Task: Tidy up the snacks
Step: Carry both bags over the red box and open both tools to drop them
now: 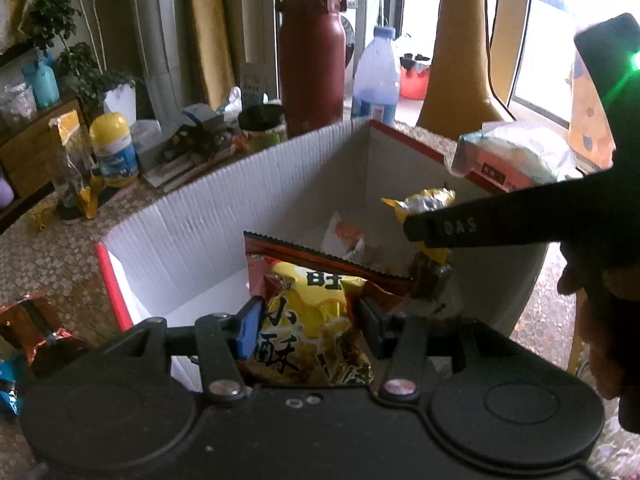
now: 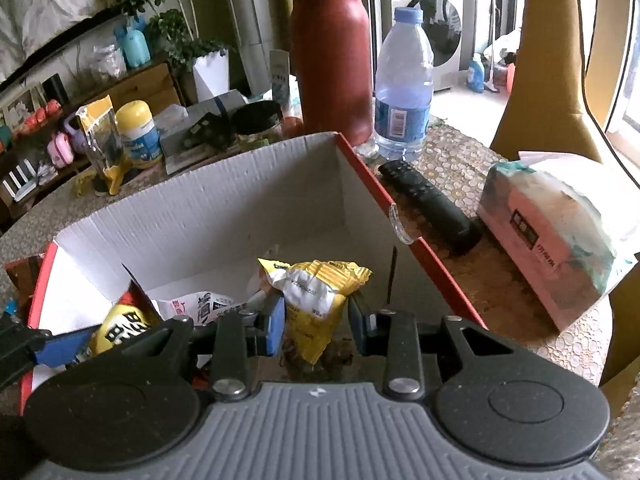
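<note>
Clamping, left gripper [image 1: 306, 330], jaws pressing both sides of red-and-yellow snack bag [image 1: 316, 312], holding it upright over cardboard box [image 1: 208, 204]. Clamping, right gripper [image 2: 316, 326], jaws pinching small yellow snack packet [image 2: 316, 292] above same box interior. Lying inside on box floor: white wrapper [image 2: 200, 304]. Resting outside: remote control [image 2: 432, 204], tissue pack [image 2: 560, 240].

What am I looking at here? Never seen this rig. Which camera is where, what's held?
No robot: a person carries two handheld grippers, each with a fisheye camera looking along its fingers. The left view shows the left gripper shut on a red and yellow snack bag. The right view shows the right gripper shut on a small yellow snack packet. Both are over an open cardboard box holding other snacks. On the table beside it: a remote, a tissue pack, a water bottle.
</note>
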`<state>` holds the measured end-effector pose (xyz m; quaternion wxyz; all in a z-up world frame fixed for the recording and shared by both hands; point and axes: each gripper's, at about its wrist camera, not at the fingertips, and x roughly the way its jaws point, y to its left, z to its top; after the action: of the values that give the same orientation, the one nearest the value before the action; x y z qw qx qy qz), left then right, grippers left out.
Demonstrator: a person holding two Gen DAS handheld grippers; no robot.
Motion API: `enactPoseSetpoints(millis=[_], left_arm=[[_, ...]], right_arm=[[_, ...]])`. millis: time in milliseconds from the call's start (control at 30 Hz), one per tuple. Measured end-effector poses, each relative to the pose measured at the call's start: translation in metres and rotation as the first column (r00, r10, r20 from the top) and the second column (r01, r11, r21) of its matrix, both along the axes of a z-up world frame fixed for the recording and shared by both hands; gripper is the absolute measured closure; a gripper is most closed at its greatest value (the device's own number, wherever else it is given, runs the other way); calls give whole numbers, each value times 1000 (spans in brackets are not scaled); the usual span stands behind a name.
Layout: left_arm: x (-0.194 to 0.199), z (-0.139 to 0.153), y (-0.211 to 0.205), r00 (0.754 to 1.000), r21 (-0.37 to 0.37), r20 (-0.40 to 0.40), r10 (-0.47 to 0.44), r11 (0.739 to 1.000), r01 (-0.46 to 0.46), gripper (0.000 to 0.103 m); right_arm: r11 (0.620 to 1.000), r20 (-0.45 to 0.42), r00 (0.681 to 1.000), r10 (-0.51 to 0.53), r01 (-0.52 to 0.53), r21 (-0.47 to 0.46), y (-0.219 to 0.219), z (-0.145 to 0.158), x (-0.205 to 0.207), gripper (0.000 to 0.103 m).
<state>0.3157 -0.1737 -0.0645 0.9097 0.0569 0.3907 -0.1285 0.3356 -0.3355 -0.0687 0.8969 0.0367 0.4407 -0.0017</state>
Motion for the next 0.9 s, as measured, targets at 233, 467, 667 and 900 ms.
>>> enactPoseSetpoints(millis=[233,467,667,900], left_arm=[[3,-11,-4,998,24,-53,-15,1000,17,53],[1,-13,-4,997,24,-77,-10,1000,12,52],[-4,-7,0,999,23,-53,15,1000,-13,37],[-19,7,4,1000,1,-16,11,1000,-11,27]], right_arm=[[1000,-8,1000,-10,10,2,-1,-3,-1,68],[1000,-19,1000,-22,22,1,-2,-4,-6,66],[1000,-15,1000,-23,23,17,-4,0,-15,62],[1000,12,1000,-13,13,21,-2,15,-29,52]])
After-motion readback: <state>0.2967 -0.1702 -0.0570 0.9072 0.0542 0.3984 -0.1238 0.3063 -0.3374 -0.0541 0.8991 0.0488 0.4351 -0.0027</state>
